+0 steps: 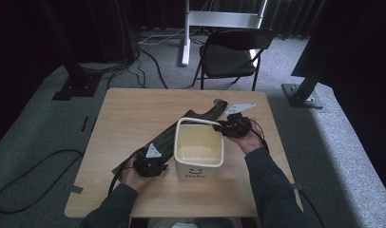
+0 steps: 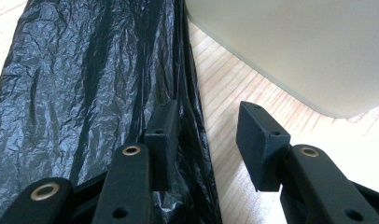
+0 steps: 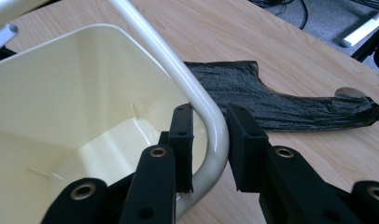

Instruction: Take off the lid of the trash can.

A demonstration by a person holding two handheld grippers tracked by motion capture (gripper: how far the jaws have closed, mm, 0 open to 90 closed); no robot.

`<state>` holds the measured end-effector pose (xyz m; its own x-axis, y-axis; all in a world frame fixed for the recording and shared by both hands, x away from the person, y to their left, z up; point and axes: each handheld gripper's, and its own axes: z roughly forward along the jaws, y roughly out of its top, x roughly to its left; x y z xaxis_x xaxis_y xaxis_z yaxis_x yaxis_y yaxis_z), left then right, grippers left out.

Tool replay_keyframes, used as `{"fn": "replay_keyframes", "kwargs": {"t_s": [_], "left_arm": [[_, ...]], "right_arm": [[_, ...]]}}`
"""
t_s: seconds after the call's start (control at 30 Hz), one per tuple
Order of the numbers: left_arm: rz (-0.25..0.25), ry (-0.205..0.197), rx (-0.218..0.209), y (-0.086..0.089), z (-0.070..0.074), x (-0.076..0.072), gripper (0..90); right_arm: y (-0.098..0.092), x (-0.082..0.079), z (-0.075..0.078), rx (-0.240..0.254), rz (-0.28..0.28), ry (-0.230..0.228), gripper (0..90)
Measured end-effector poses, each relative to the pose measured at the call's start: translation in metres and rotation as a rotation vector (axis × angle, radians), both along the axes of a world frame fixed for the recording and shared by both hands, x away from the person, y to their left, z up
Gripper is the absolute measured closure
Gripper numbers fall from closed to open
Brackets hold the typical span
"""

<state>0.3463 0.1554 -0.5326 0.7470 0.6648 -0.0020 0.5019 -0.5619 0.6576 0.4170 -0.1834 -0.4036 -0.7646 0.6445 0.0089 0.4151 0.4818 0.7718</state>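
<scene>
High view: a cream bucket (image 1: pixel 199 154) stands upright on the wooden worktop (image 1: pixel 134 114), near its centre, with its open mouth facing up and a thin handle (image 1: pixel 197 120) arched over the far rim. A long strip of black plastic bag (image 1: pixel 193 119) lies flat on the worktop, running diagonally from the near left to the far right and passing behind the bucket. The left tongs (image 1: pixel 152 164) rest at the bucket's left side, over the near end of the bag. The right tongs (image 1: pixel 227 126) sit at the bucket's far right corner, at the handle. A folding chair (image 1: pixel 231 52) stands on the carpet beyond the worktop.

Left gripper view: the left tongs (image 2: pixel 206 135) are parted moderately and hold nothing. One jaw lies over the crinkled black plastic bag (image 2: pixel 85 88); the other is over bare worktop (image 2: pixel 225 93). The bag's edge runs between the jaws. The bucket (image 2: pixel 295 42) wall is just beyond.

Right gripper view: the right tongs (image 3: pixel 210 140) bracket the bucket's handle (image 3: pixel 211 126) at its bend, with narrow gaps on both sides. The bucket (image 3: pixel 71 102) interior is empty. The bag (image 3: pixel 271 98) lies on the worktop (image 3: pixel 253 37) beyond.
</scene>
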Motion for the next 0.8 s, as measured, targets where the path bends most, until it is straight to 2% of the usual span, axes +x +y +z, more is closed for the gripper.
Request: {"fn": "replay_keyframes", "kwargs": {"t_s": [0.2, 0.63, 0.73, 0.8], "left_arm": [[0.000, 0.001, 0.001, 0.000, 0.000, 0.000, 59.0], [0.001, 0.001, 0.001, 0.000, 0.000, 0.000, 59.0], [0.000, 0.002, 0.001, 0.000, 0.000, 0.000, 59.0], [0.000, 0.002, 0.001, 0.000, 0.000, 0.000, 59.0]], "right_arm": [[-0.009, -0.002, 0.005, 0.042, -0.002, 0.002, 73.8], [-0.020, -0.005, 0.012, 0.082, 0.002, 0.004, 74.4], [-0.023, -0.006, 0.015, 0.105, 0.011, 0.011, 74.5], [-0.024, -0.007, 0.017, 0.101, 0.011, 0.008, 74.6]]}}
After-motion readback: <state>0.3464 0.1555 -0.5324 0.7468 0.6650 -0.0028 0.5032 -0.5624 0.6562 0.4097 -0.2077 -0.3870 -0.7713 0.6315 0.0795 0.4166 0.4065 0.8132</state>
